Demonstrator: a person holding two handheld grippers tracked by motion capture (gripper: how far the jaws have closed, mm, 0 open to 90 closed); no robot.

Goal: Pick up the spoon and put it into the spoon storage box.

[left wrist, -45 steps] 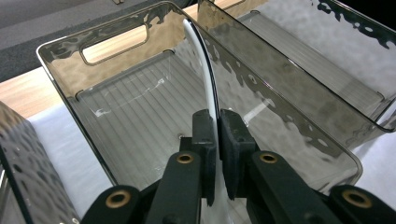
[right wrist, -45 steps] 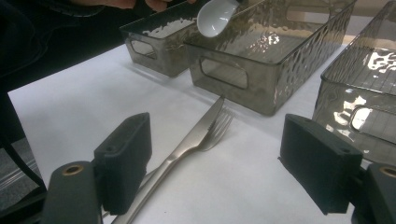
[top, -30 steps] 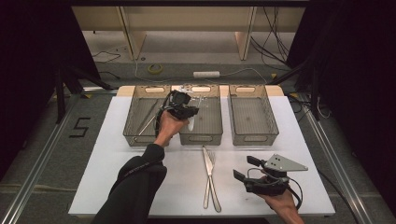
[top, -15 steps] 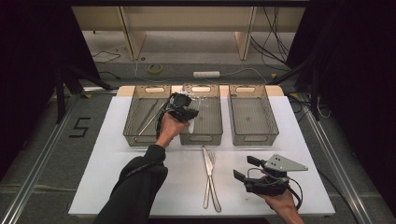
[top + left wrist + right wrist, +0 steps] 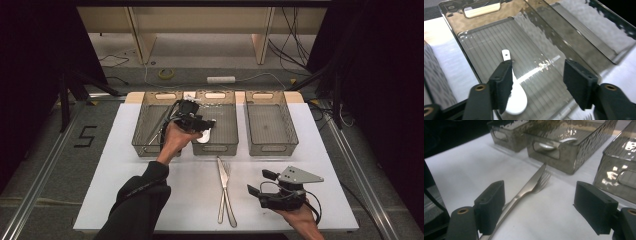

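A white spoon [image 5: 518, 100] lies flat on the floor of the middle smoky bin [image 5: 486, 20], with its bowl toward the near wall. My left gripper [image 5: 539, 63] hovers just above it. Its jaws have just been opening and now stand open, with no pad touching the spoon. In the high view, the left gripper [image 5: 207, 125] is over the near left part of the middle bin [image 5: 215, 149], above the spoon [image 5: 204, 136]. A knife [image 5: 531, 180] and a fork [image 5: 543, 180] lie crossed on the white table. My right gripper [image 5: 540, 195] is open just short of them, and the right gripper [image 5: 260, 182] rests low at the near right.
Three bins stand in a row at the back of the white table [image 5: 125, 200]. The left bin [image 5: 145, 127] holds several metal utensils [image 5: 159, 125]. The right bin [image 5: 270, 125] stands beside the middle one. The knife [image 5: 221, 172] and fork [image 5: 229, 202] lie at the table's centre.
The left gripper's jaws have opened over the middle bin, and the white spoon now lies loose on the bin's floor. The right gripper has not moved.
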